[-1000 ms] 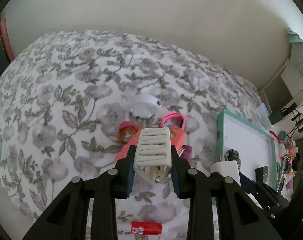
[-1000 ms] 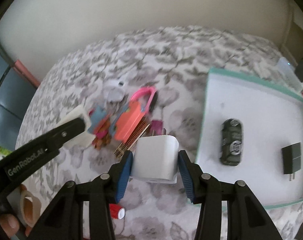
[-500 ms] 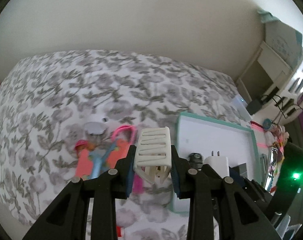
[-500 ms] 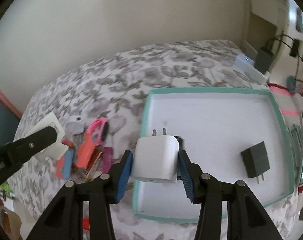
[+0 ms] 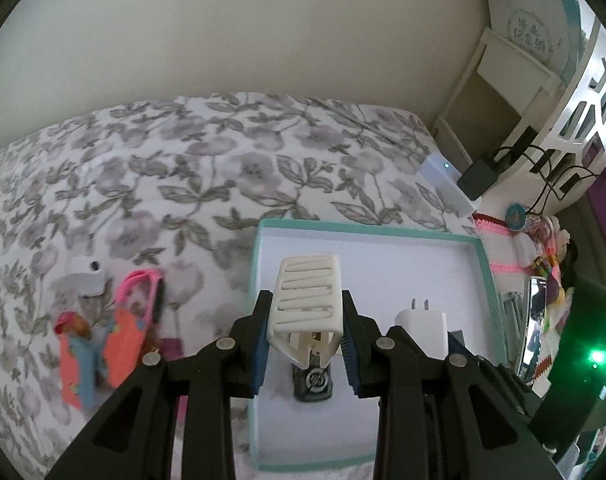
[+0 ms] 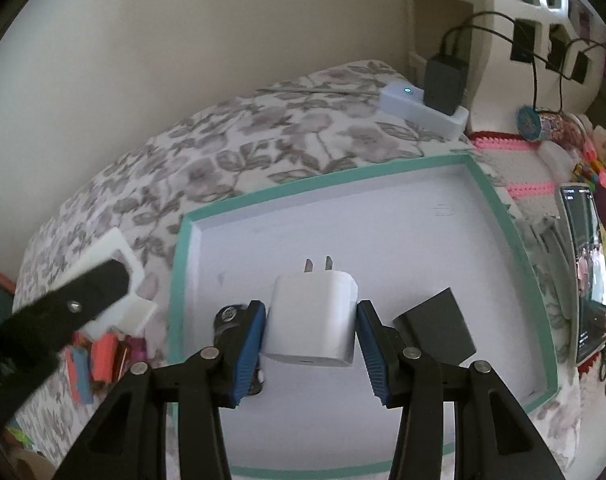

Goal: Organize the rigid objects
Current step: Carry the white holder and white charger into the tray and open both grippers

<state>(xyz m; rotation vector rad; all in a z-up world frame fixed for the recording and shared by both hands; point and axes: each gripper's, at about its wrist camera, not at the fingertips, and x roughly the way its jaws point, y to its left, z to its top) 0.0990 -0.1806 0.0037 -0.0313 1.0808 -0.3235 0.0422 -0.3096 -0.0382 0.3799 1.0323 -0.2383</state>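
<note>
A cream slotted clip [image 5: 307, 296] is held above the teal-rimmed white tray [image 5: 367, 229], with my left gripper [image 5: 305, 322] shut on it. Below it a dark key fob [image 5: 313, 380] lies on the tray floor. My right gripper [image 6: 311, 330] is shut on a white charger plug [image 6: 311, 320], prongs pointing away, also over the tray [image 6: 343, 184]. A black adapter [image 6: 435, 336] lies in the tray just right of it. The key fob [image 6: 227, 318] peeks out behind the right gripper's left finger. The left gripper [image 6: 75, 308] with its clip [image 6: 119, 264] shows at the left of the right wrist view.
Pink and orange toys [image 5: 123, 336] and a small white round object [image 5: 85, 276] lie on the flowered bedspread left of the tray. A white power strip [image 6: 419, 108] with a black plug sits beyond it. A phone [image 6: 587, 272] and clutter lie to the right.
Both grippers have moved right with their loads, from above the toy pile on the bedspread to above the tray. Neither grip has changed.
</note>
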